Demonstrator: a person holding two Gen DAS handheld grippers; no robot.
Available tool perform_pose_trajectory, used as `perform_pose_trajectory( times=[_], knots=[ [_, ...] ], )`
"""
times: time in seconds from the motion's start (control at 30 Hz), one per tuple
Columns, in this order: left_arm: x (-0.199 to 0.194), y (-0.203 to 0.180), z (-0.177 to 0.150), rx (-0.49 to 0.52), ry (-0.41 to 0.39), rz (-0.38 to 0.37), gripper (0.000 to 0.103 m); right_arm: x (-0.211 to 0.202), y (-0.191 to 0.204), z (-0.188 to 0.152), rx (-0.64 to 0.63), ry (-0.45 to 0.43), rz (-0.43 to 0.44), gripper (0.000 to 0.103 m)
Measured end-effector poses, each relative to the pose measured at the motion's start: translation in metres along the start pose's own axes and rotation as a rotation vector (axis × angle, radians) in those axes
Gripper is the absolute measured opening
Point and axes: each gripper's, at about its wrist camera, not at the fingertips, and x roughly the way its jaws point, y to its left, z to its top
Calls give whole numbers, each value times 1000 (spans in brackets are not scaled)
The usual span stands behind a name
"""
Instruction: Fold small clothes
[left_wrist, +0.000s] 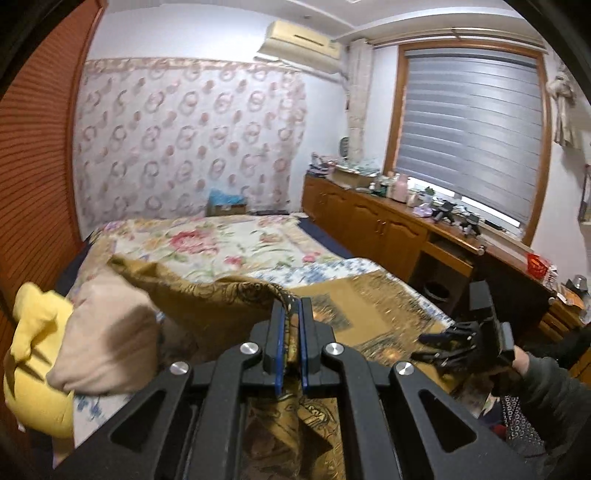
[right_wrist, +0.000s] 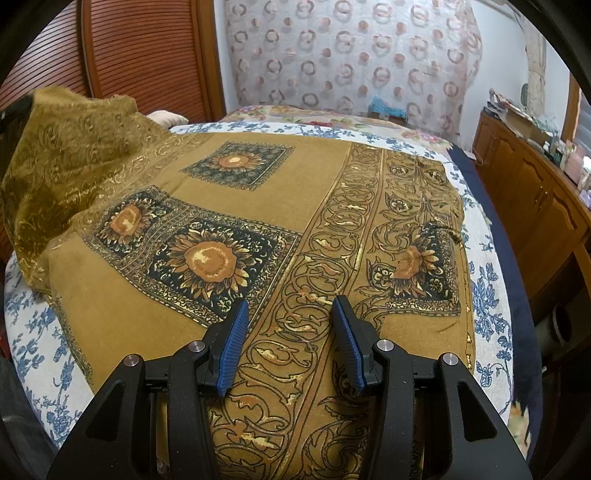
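I am lifting one corner of the mustard scarf (right_wrist: 236, 229), left hand-held gripper (left_wrist: 291, 332) clamped on it | right hand-held gripper (right_wrist: 288, 343) hanging apart over near edge | scarf lying on bed (right_wrist: 491, 280), stretching away from right gripper.

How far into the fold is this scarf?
Early. Done: the mustard sunflower scarf lies mostly spread flat on the bed. In hand: the left gripper is shut on one edge of it, lifted into a raised flap. The right gripper is open above the patterned border, holding nothing. Left: lay the flap across; no finished crease shows yet.
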Motion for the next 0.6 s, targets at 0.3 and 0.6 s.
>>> perform_pose_trajectory(
  times=[0.3,0.6],
  knots=[
    [30,-45,43,93,0,-89,3,0,-1,-1,1,0,1,47],
    [76,-67,36,109,122,-131,6,-1,1,-1,5,-3,3,47]
  ],
)
